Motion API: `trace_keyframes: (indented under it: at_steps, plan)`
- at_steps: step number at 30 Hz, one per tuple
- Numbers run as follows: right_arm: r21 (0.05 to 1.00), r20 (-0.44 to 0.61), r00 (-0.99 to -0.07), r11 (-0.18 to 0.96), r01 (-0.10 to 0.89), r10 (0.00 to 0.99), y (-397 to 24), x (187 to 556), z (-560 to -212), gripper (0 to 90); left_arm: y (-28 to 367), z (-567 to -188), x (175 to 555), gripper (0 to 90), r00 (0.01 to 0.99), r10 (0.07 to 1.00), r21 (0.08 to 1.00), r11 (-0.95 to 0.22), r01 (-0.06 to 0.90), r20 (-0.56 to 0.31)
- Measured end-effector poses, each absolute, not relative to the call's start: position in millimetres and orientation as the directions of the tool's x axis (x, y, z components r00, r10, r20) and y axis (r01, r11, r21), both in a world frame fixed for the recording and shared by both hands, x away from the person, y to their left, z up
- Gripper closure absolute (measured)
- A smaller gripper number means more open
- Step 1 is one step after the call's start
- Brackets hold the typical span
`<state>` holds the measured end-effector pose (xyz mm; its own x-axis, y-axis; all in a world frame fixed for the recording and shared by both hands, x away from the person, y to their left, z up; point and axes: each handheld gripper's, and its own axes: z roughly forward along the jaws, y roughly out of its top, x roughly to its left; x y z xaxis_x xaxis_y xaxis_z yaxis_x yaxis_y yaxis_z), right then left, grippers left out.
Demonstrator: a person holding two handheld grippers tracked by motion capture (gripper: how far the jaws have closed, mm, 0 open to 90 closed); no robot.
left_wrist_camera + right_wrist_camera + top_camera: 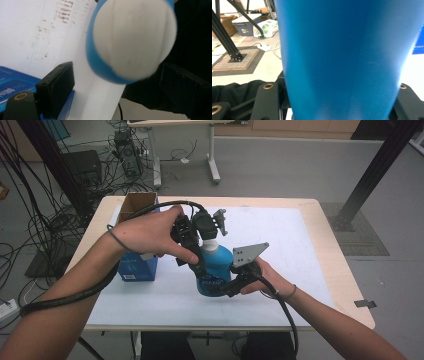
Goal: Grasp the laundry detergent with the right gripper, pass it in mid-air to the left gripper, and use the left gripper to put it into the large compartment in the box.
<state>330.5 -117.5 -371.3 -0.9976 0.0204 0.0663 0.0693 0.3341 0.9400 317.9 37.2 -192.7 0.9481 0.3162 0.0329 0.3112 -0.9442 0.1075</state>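
Observation:
A blue bottle (216, 267) with a white cap (209, 246) stands in the middle of the white mat (285, 235). My right gripper (222, 287) grips its lower body from the right; in the right gripper view the blue bottle (344, 55) spans the gap between the two jaws of my right gripper (335, 87). My left gripper (201, 234) hangs over the bottle's top. In the left gripper view the white cap (135, 37) sits between the spread jaws of my left gripper (118, 75), with a gap showing at the left jaw.
A blue carton (137, 267) stands on the mat left of the bottle, under the left hand, with an open cardboard box (137, 202) behind it. Cables and a black frame post (370, 175) stand on the floor beyond the table.

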Motion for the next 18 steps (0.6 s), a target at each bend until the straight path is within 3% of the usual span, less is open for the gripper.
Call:
trace_keyframes:
  at_steps: [18]
  plan:
    - [0.942, 0.061, -0.998, 0.330, 0.059, 0.006, -111.8, 327.3, -371.0, 40.3, 27.8, -196.5, 315.8, 12.8, 0.955, 0.296, 0.079, -0.953, 0.293, 0.034]
